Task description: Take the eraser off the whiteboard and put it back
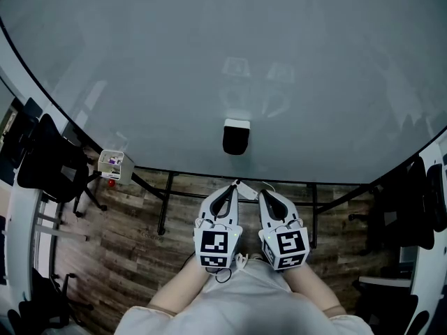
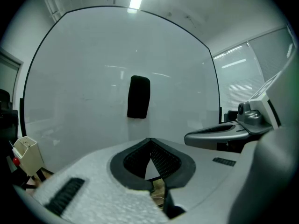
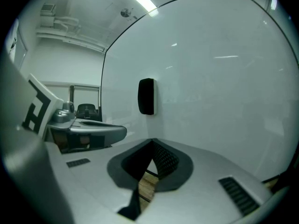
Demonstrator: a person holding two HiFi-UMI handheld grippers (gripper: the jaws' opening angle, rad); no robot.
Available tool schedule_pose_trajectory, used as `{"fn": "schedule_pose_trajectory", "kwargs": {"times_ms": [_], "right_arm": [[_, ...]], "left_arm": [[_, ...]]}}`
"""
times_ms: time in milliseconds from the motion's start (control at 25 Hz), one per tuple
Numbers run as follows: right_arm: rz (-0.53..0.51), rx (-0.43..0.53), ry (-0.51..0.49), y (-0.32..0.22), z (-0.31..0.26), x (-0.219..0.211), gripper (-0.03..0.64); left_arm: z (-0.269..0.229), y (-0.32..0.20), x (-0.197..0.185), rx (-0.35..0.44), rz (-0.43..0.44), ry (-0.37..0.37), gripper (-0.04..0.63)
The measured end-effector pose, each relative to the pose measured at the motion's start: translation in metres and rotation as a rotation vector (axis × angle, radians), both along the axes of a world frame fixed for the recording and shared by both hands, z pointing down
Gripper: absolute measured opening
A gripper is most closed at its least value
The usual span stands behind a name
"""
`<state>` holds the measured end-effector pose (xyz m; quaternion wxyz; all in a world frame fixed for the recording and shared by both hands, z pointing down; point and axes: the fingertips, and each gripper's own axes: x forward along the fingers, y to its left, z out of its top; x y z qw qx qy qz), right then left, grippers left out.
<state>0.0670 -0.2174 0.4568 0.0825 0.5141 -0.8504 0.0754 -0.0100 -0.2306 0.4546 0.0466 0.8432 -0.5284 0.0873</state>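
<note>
Eraser (image 1: 236, 137) is stuck upright on the whiteboard (image 1: 209, 61), low and near centre, with a clear path to it. A small white holder box (image 1: 114, 163) hangs at the board's lower left edge, and a black office chair (image 1: 52, 162) stands off to the left on the wood floor (image 1: 140, 222). Left hand-held gripper (image 1: 235, 184) and right hand-held gripper (image 1: 264, 194) sit side by side below the eraser, short of the board. Both have jaws fully together with nothing between them.

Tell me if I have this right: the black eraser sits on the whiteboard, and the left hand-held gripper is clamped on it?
Not quite. The eraser does sit on the whiteboard, but the left hand-held gripper is shut on nothing and is apart from the eraser, as the left gripper view shows.
</note>
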Motion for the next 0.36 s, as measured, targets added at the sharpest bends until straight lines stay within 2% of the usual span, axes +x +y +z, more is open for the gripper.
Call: {"fn": "schedule_pose_trajectory", "kwargs": {"times_ms": [360], "right_arm": [[0.016, 0.003, 0.01, -0.005, -0.002, 0.012, 0.026]], "left_arm": [[-0.004, 0.0, 0.008, 0.004, 0.009, 0.0, 0.017]]}}
